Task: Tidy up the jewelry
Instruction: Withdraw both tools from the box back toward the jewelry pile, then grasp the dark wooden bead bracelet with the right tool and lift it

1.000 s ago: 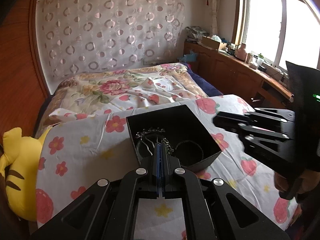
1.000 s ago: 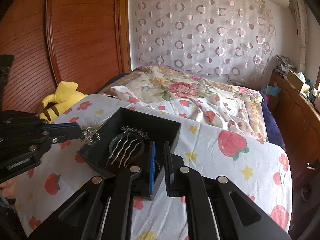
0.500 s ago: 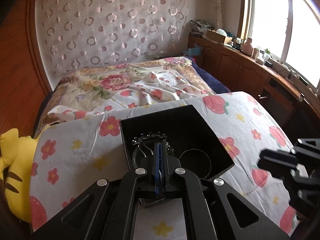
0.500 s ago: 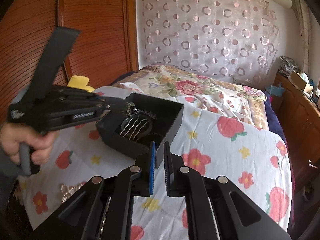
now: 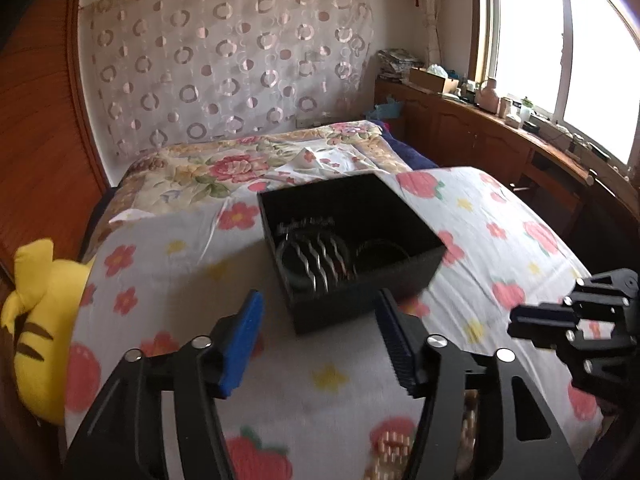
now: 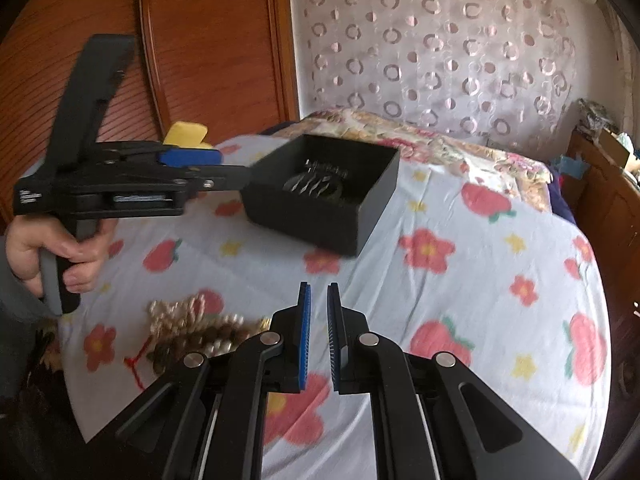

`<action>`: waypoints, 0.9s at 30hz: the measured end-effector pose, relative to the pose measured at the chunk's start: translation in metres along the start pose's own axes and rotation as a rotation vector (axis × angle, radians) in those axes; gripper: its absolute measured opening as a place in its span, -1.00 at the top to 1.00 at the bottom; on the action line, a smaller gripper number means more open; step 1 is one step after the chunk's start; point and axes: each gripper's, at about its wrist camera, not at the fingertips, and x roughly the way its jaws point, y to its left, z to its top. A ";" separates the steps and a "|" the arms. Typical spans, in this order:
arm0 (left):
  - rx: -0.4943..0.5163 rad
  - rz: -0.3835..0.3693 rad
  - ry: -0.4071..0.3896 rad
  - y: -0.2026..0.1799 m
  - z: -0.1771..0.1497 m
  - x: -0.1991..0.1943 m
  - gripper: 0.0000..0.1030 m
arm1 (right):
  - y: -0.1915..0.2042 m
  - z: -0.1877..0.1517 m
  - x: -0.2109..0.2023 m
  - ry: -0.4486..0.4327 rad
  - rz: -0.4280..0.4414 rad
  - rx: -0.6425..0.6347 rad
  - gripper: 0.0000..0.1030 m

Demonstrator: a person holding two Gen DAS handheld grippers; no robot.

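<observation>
- At the centre of the left wrist view, a black square open-topped box (image 5: pixel 352 248) was seen resting on the white bedsheet printed with red flowers and strawberries (image 5: pixel 168 280); inside it lay a silver wavy-pronged hair comb (image 5: pixel 316 256) and a dark ring-shaped bangle (image 5: pixel 380 252).
- Below the box in that view, the left gripper (image 5: pixel 320 340) was held with its jaws spread wide and nothing between them, just short of the box's near wall.
- At the lower centre of the right wrist view, the right gripper (image 6: pixel 318 336) was shown with its blue-padded jaws nearly together, a narrow gap left, and nothing gripped.
- At the lower left of the right wrist view, a heap of gold and brown beaded jewellery with a red cord (image 6: pixel 192 332) lay on the sheet, apart from the box and just left of the right gripper.
- The step in hand was judged to be the interval between items: some pieces were already boxed, the beaded heap was not.
- The next move was judged to call for one gripper to be lowered over the heap and closed on a strand; tangled beads could be dragged along together.
</observation>
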 end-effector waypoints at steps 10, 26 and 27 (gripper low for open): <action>-0.031 -0.008 -0.016 0.005 -0.054 -0.035 -0.38 | 0.020 -0.031 -0.008 0.042 0.055 0.003 0.81; -0.100 0.010 -0.034 0.024 -0.091 -0.067 -0.47 | 0.018 -0.038 0.004 0.096 0.067 0.075 0.50; -0.107 0.012 -0.033 0.025 -0.092 -0.067 -0.47 | 0.017 -0.037 0.005 0.102 0.072 0.084 0.50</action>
